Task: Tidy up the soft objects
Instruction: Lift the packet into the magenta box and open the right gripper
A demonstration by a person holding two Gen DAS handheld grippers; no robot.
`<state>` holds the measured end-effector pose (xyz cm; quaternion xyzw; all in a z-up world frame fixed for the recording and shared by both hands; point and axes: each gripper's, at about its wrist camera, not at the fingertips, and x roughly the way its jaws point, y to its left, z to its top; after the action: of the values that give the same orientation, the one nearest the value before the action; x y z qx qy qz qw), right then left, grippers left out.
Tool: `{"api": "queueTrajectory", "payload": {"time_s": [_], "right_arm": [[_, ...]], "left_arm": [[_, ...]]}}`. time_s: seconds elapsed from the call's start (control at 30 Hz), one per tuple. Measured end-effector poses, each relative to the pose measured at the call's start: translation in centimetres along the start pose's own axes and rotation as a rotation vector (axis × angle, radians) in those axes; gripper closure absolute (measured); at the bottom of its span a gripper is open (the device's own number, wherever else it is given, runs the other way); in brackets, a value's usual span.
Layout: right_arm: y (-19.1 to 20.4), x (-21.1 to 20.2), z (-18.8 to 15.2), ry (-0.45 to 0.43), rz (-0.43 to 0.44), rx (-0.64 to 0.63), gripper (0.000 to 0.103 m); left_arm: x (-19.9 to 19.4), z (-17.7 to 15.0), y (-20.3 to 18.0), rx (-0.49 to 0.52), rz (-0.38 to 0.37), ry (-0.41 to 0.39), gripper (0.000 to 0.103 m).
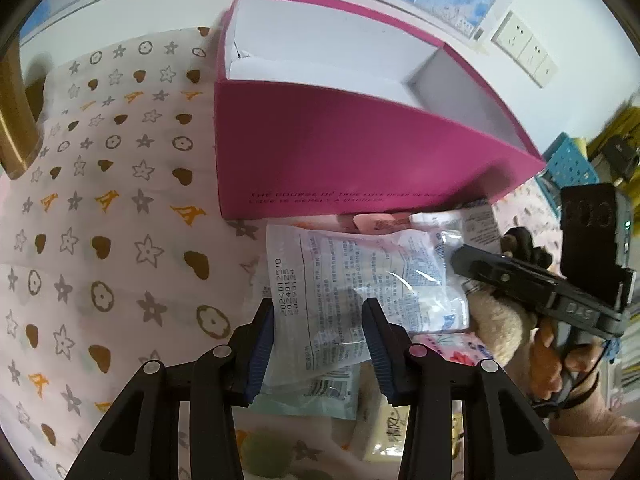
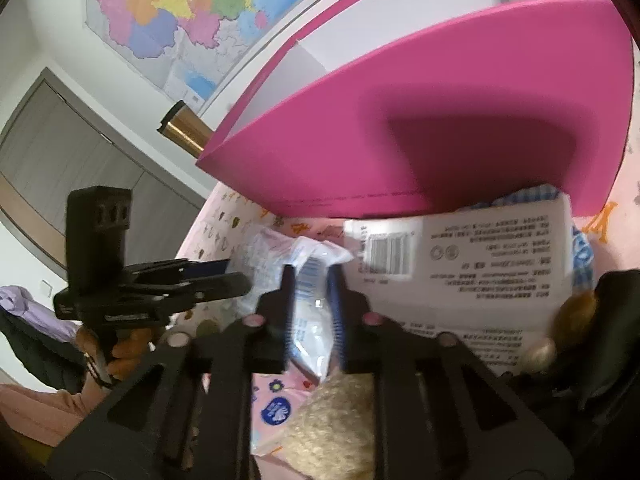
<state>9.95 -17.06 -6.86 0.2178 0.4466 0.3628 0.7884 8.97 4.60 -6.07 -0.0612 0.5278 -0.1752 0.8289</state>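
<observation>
A clear plastic packet with printed text lies in front of the open pink box on the patterned cloth. My left gripper is shut on its near end, with the blue pads pressed against both sides. My right gripper is shut on the packet's other end, which is crumpled between its pads. In the left wrist view the right gripper comes in from the right, held by a hand. A beige plush toy lies just under it.
Around the packet lie a teal packet, a pink floral tissue pack and a white pack with a barcode. The box is white inside. A blue basket stands at the right and a gold cylinder at the left.
</observation>
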Motion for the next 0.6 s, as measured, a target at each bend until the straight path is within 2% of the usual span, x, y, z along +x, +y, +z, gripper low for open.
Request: {"api": "queueTrajectory", "payload": {"time_s": [0.07, 0.13, 0.27, 0.47, 0.6], "right_arm": [[-0.1, -0.1, 0.0, -0.001, 0.002, 0.001, 0.089], [-0.1, -0.5, 0.1, -0.008, -0.005, -0.005, 0.094], [0.8, -1.9, 0.5, -0.050, 0.007, -0.027, 0.096], [3.9, -5.1, 2.2, -0.110, 0.021, -0.111, 0.096], [6.0, -7.0, 3.9, -0.152, 0.025, -0.172, 0.096]], "left_arm": [[-0.3, 0.0, 0.2, -0.015, -0.014, -0.009, 0.061], [-0.7, -0.1, 0.4, -0.028, -0.018, -0.015, 0.062], [-2.2, -0.4, 0.2, -0.027, -0.030, -0.052, 0.062], [-6.1, 0.3, -1.3, 0.003, -0.030, -0.149, 0.062], [-8.9, 2.0, -2.3, 0.022, -0.021, -0.222, 0.062]]}}
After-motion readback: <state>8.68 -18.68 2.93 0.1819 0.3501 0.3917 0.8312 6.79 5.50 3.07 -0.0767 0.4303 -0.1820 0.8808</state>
